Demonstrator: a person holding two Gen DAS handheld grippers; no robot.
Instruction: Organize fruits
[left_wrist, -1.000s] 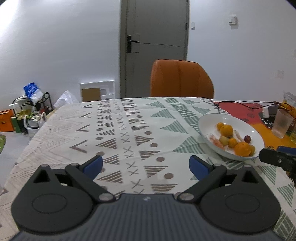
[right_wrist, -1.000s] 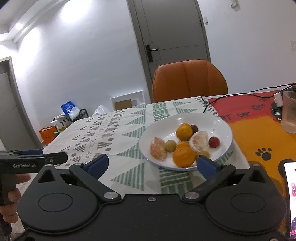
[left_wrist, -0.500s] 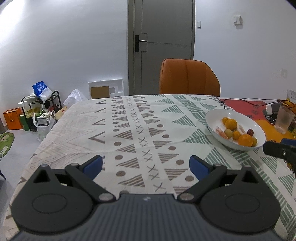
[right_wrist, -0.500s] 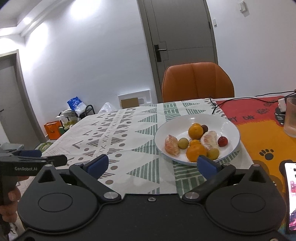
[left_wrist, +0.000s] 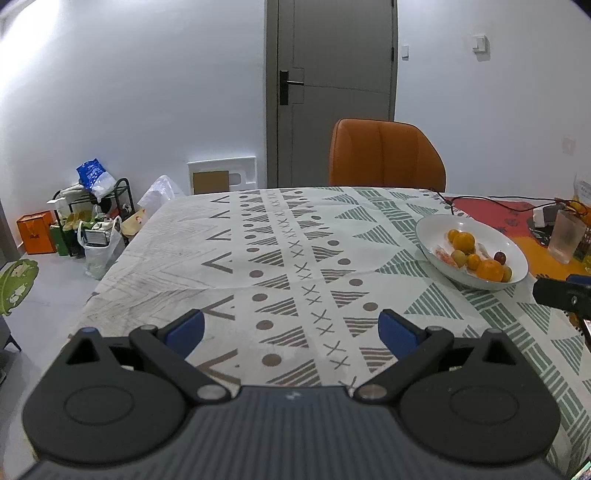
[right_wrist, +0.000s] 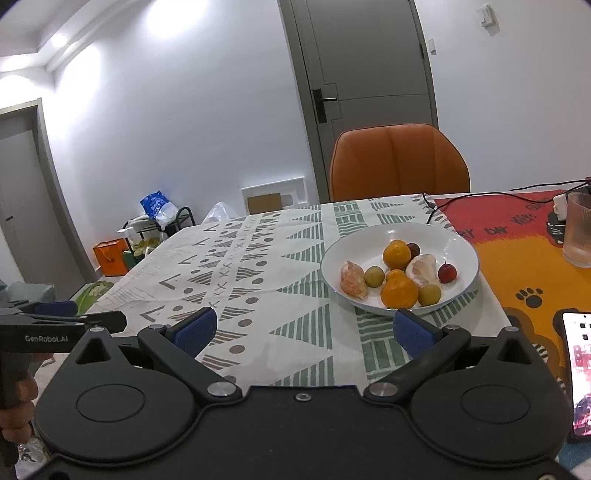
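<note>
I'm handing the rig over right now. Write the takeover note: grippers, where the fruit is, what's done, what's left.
Left gripper: open, empty, above the patterned tablecloth, away from the fruit.
Right gripper: open, empty, just short of the near rim of the white plate.
Fruit: all on the plate. Two oranges, peeled segments, small yellow-green fruits, a red one and a dark one behind.
Done: nothing picked up that I can see.
Left: the sorting itself; the right gripper is nearer.
</note>
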